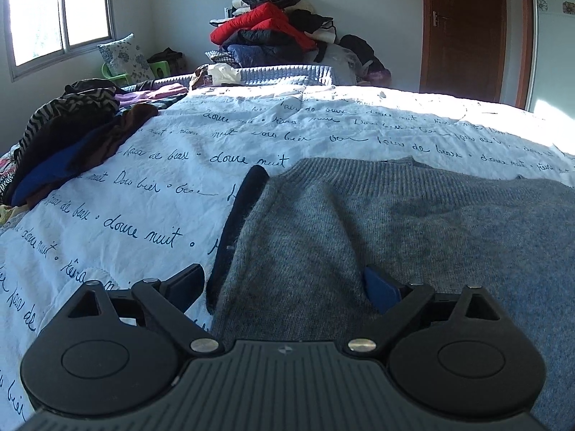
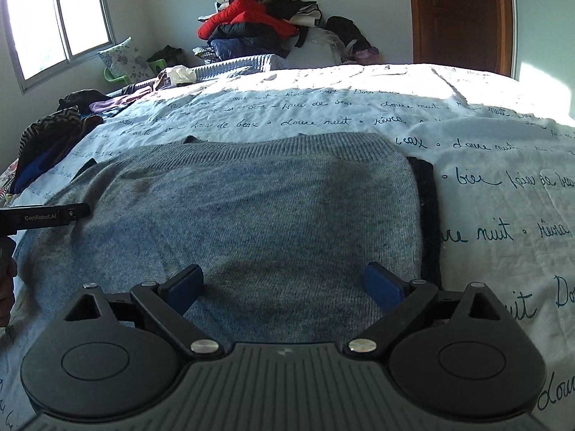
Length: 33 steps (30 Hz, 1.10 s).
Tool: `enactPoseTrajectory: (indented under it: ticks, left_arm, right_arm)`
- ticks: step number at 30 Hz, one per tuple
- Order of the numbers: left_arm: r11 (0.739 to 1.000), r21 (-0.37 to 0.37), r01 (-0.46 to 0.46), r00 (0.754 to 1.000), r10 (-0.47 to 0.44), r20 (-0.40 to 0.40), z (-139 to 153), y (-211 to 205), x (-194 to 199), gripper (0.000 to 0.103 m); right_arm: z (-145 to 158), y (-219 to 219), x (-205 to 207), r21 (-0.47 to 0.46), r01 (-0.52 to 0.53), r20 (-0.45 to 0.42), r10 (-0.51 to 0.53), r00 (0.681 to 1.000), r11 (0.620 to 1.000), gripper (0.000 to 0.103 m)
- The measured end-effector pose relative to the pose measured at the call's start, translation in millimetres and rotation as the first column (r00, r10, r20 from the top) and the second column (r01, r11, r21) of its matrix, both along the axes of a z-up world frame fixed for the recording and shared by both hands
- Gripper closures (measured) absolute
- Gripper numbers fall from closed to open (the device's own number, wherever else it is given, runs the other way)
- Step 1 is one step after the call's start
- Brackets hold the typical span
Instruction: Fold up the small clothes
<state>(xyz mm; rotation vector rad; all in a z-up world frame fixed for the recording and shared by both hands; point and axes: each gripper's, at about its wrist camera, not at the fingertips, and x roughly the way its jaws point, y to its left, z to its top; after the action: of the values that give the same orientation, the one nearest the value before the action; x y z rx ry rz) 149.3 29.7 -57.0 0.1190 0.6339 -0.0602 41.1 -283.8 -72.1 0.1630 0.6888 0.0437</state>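
Grey sweater [image 2: 251,215] lies spread flat on my bed's script-printed cover [image 1: 143,186], its ribbed hem toward the far wall, a dark edge showing along each side. My left gripper [image 1: 287,287] sits over the sweater's left side and my right gripper [image 2: 287,283] over its right side, both with jaws spread wide and nothing pinched between the blue pads [image 2: 381,287]. Unfolded clothes [image 1: 64,143] are heaped at the bed's left edge, and more clothes [image 1: 273,28] are piled against the wall beside a wooden door [image 1: 467,28].
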Motion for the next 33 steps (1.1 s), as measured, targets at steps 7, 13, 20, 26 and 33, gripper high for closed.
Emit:
enactPoseTrajectory:
  ticks: [7, 13, 20, 26, 33]
  left_arm:
    - [1.0, -0.018, -0.014, 1.0, 0.015, 0.027, -9, 5, -6, 0.002]
    - [0.997, -0.075, -0.021, 0.999, 0.024, 0.039, -15, 14, -8, 0.0]
    - [0.981, -0.188, -0.039, 0.999, 0.041, 0.007, -17, 29, -5, 0.0]
    - [0.982, -0.182, -0.044, 0.999, 0.048, 0.015, -17, 28, -6, 0.0]
    - [0.979, -0.199, -0.045, 0.999, 0.047, 0.008, -18, 29, -7, 0.0]
  right_arm:
    - [-9, 5, -6, -0.032, 0.001, 0.022, 0.0, 1.0, 0.999, 0.004]
    - [-20, 17, -14, -0.115, -0.007, 0.071, 0.015, 0.997, 0.993, 0.0]
    - [-22, 18, -15, -0.118, -0.003, 0.09, 0.013, 0.996, 0.993, 0.0]
    - [-22, 13, -17, -0.084, -0.001, 0.103, 0.009, 0.995, 0.996, 0.0]
    - [-23, 19, -15, -0.121, -0.001, 0.092, 0.012, 0.996, 0.993, 0.0]
